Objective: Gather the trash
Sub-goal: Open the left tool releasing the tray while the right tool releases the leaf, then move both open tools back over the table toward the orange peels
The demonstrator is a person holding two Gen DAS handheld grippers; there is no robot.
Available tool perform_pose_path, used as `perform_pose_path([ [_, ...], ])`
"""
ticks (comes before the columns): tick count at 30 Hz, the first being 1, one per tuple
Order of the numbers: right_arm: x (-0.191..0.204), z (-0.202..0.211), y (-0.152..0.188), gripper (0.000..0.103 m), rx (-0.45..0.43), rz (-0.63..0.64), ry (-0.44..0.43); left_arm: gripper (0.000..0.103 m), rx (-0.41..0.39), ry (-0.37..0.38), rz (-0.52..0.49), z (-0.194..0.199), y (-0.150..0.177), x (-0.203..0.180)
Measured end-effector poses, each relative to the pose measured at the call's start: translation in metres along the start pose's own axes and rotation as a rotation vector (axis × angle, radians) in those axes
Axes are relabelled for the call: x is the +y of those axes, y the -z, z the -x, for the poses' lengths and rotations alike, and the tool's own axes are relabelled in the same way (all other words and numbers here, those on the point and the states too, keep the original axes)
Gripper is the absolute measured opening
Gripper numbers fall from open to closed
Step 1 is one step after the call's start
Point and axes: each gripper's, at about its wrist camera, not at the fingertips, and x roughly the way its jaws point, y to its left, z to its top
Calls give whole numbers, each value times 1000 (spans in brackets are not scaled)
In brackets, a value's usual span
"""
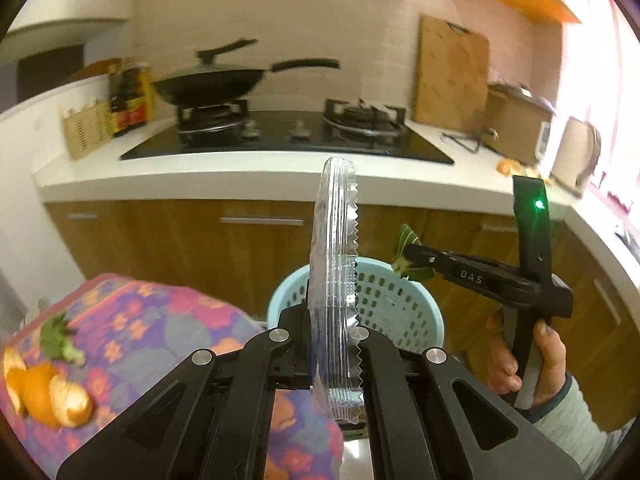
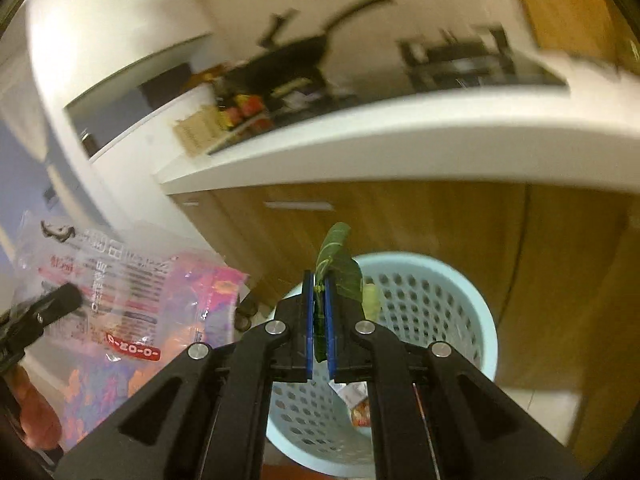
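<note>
**Trash held in both grippers above the bin**

Trash is split between the two tools. The left gripper (image 1: 334, 320) is clamped on a clear plastic wrapper (image 1: 334, 264), which stands edge-on and upright between its fingers, its zigzag seam facing right. In the right wrist view the same wrapper (image 2: 120, 288) shows flat, with printed text and a red label. The right gripper (image 2: 319, 320) pinches a green leaf (image 2: 338, 268) between its blue pads (image 2: 308, 320), the leaf sticking up past the fingertips. Both pieces hang over or just beside the pale blue perforated basket (image 2: 440, 320), which stands on the floor before the wooden cabinets (image 1: 160, 240) and holds some scraps at the bottom. To the left, orange peel (image 1: 48, 392) and a green scrap (image 1: 60, 340) lie on a flowered cloth (image 1: 168, 320).
</note>
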Motion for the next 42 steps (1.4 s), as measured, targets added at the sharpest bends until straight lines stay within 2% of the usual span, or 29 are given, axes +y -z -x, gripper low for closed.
perform_pose_path([
  [3,-19,-11,2,3,45,-46,9,0,28,15,-27,-20,-5,-13],
  [6,-40,-29,8,3,149,-126,-58,0,60,19,-42,-39,-7,-24],
  [9,-48,-35,12,3,177,-127,-28,0,83,21,-59,-51,-4,-29],
  [15,-43,-45,17,3,229,-100,-27,0,103,35,-33,-66,-4,-30],
  [20,-31,-45,20,3,232,-25,31,2,117,25,-26,-77,-6,-30],
  [23,-27,-44,21,5,238,-5,43,11,121,3,-21,-82,-5,-31],
  [27,-29,-40,21,33,231,-13,55,25,117,-35,-34,-81,-3,-31],
  [30,-25,-35,19,34,213,8,74,31,98,-48,-26,-75,-4,-28],
  [41,4,-11,11,34,150,60,44,34,53,-68,18,-43,-2,-9],
  [42,9,-10,11,38,148,68,43,34,48,-69,21,-39,-1,-7],
])
